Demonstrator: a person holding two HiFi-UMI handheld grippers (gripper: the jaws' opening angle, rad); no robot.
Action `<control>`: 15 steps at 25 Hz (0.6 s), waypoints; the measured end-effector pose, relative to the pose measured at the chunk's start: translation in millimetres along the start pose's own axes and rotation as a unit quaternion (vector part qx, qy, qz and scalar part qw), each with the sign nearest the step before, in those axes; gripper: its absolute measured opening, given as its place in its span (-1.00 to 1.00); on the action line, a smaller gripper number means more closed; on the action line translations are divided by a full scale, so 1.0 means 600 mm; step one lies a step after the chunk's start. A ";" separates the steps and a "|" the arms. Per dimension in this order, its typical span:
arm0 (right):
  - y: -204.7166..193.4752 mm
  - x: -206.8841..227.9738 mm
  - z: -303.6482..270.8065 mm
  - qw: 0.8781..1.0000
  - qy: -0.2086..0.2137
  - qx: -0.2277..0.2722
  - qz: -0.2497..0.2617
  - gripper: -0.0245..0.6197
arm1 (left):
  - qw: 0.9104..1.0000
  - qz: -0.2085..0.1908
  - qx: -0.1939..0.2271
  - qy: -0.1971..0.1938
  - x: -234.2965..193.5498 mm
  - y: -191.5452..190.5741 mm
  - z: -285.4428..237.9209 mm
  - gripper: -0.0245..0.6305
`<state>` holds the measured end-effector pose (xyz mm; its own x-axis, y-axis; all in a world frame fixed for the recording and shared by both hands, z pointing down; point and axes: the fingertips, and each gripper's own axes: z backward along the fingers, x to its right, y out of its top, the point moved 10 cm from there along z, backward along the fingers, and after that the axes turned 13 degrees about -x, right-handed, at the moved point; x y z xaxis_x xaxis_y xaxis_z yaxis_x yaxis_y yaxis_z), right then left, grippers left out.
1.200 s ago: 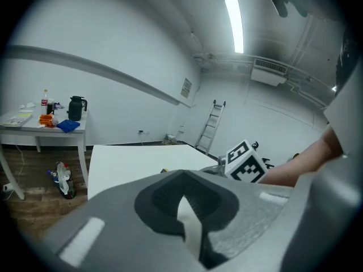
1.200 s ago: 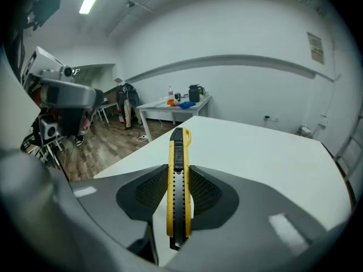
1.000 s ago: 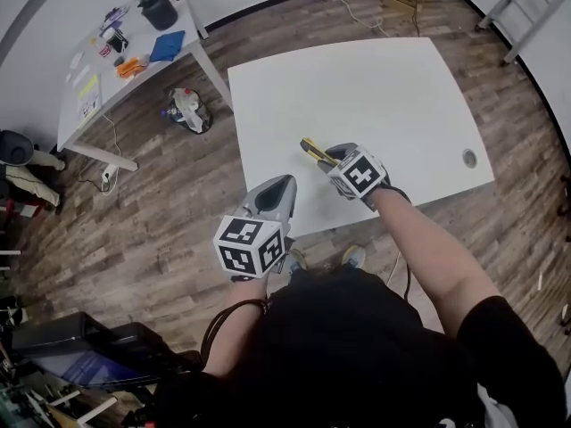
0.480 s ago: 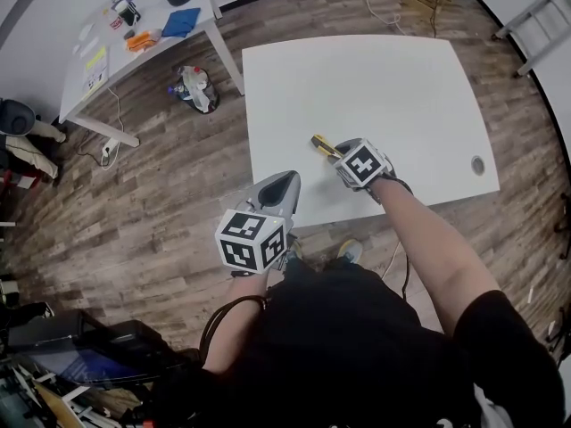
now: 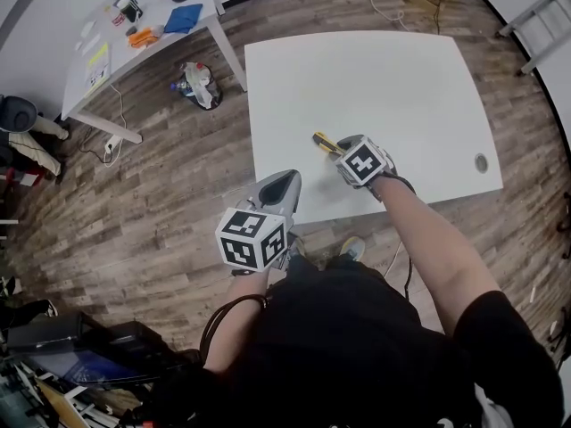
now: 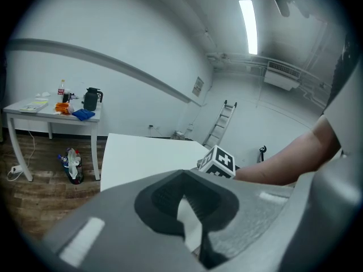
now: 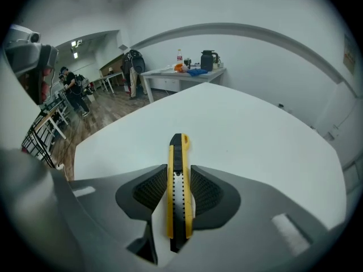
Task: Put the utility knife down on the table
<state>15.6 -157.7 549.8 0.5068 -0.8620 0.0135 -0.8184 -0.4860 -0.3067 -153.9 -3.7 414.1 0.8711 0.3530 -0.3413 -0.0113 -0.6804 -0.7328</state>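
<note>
A yellow and black utility knife (image 7: 178, 157) is clamped edge-up between the pads of my right gripper (image 7: 180, 180), its tip pointing away from me. In the head view the knife (image 5: 322, 141) sticks out from the right gripper (image 5: 339, 149), low over the front left part of the white table (image 5: 401, 78). Whether it touches the top I cannot tell. My left gripper (image 5: 280, 184) hovers at the table's front edge, left of the right one. Its jaws (image 6: 182, 177) are shut with nothing in them.
A grommet hole (image 5: 482, 161) sits near the table's right edge. A second table (image 5: 98, 69) at the upper left carries a blue cloth (image 5: 183, 18), a dark jug and small items. A bag (image 5: 201, 83) lies on the wood floor; a ladder (image 5: 535, 20) stands at the upper right.
The head view has shifted a little, so the table sits slightly to the right. Both grippers keep nearly the same places, and the knife stays gripped.
</note>
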 end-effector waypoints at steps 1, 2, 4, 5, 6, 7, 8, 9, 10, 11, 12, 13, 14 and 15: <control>-0.003 0.000 0.007 1.000 0.008 0.014 -0.013 -0.43 | 1.000 -0.001 0.000 0.000 -0.001 0.002 -0.001 -0.92; -0.008 -0.001 0.019 0.999 0.018 0.035 -0.031 -0.46 | 1.000 -0.002 0.000 0.000 0.000 0.004 -0.001 -0.92; -0.026 -0.004 0.060 0.991 0.042 0.100 -0.079 -0.79 | 1.000 -0.008 0.001 -0.002 0.001 0.012 -0.002 -0.92; -0.039 -0.007 0.086 0.984 0.052 0.138 -0.101 -0.85 | 1.000 -0.011 0.002 -0.003 0.002 0.016 -0.005 -0.92; -0.053 -0.010 0.114 0.976 0.058 0.175 -0.117 -0.85 | 1.000 -0.015 0.002 -0.004 0.002 0.020 -0.009 -0.92; -0.068 -0.014 0.144 0.967 0.059 0.210 -0.129 -0.85 | 1.000 -0.019 0.002 -0.005 0.002 0.023 -0.014 -0.92; -0.084 -0.019 0.177 0.958 0.051 0.244 -0.141 -0.85 | 1.000 -0.024 0.002 -0.006 0.003 0.027 -0.019 -0.92; -0.099 -0.025 0.212 0.949 0.036 0.274 -0.154 -0.85 | 1.000 -0.030 0.002 -0.007 0.004 0.031 -0.022 -0.92; -0.113 -0.032 0.247 0.940 0.014 0.298 -0.167 -0.86 | 0.999 -0.037 0.003 -0.008 0.006 0.037 -0.024 -0.92; -0.125 -0.038 0.280 0.932 -0.011 0.315 -0.180 -0.86 | 0.999 -0.044 0.005 -0.009 0.007 0.045 -0.025 -0.92; -0.138 -0.043 0.306 0.924 -0.034 0.327 -0.194 -0.86 | 0.999 -0.051 0.007 -0.010 0.009 0.053 -0.026 -0.92; -0.150 -0.046 0.325 0.918 -0.053 0.334 -0.208 -0.86 | 0.998 -0.058 0.008 -0.010 0.011 0.061 -0.028 -0.92; -0.161 -0.049 0.337 0.914 -0.068 0.335 -0.220 -0.86 | 0.998 -0.064 0.010 -0.012 0.014 0.068 -0.031 -0.92; -0.172 -0.050 0.342 0.912 -0.078 0.332 -0.229 -0.86 | 0.998 -0.068 0.010 -0.014 0.017 0.074 -0.035 -0.92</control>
<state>140.5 -52.0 385.5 0.8288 -0.5343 0.1660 -0.1922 -0.5505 -0.8124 -135.1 -43.5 390.4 0.8509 0.4595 -0.2547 0.0954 -0.6119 -0.7852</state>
